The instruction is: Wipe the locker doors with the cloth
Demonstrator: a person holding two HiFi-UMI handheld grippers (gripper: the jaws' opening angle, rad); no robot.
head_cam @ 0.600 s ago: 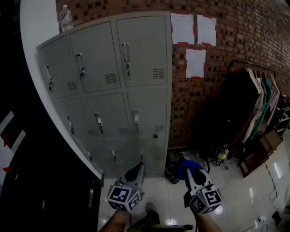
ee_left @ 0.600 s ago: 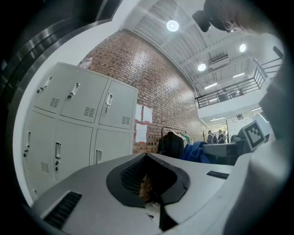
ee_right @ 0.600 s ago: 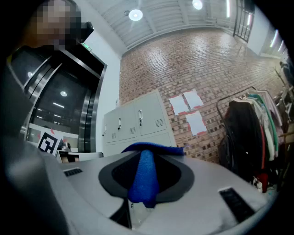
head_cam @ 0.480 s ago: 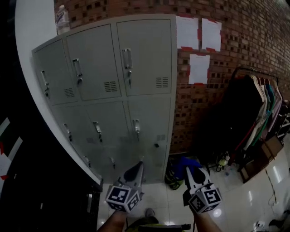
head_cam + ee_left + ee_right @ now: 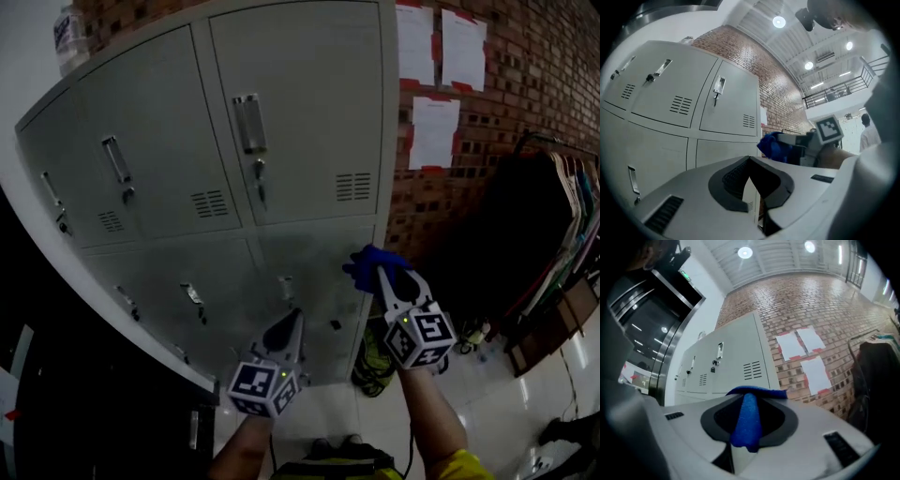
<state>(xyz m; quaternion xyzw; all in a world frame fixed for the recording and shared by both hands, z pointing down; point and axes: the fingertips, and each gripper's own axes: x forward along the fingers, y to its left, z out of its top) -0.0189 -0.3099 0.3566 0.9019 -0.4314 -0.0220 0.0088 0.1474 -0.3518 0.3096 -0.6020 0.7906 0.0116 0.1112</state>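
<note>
Before the lockers (image 5: 300, 122), I had the right gripper (image 5: 382, 274) clamped shut on the blue cloth (image 5: 368, 260). I held it up by the right edge of a middle-row door, though I could not judge whether cloth met metal. Lower and to the left, my left gripper (image 5: 292, 323) pointed at the lower doors, its jaws closed together on nothing.

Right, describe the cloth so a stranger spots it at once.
Start at the grey locker bank against the brick wall. Near its right edge, the right gripper is shut on a cloth. Bright blue sets it apart from the grey doors.
</note>
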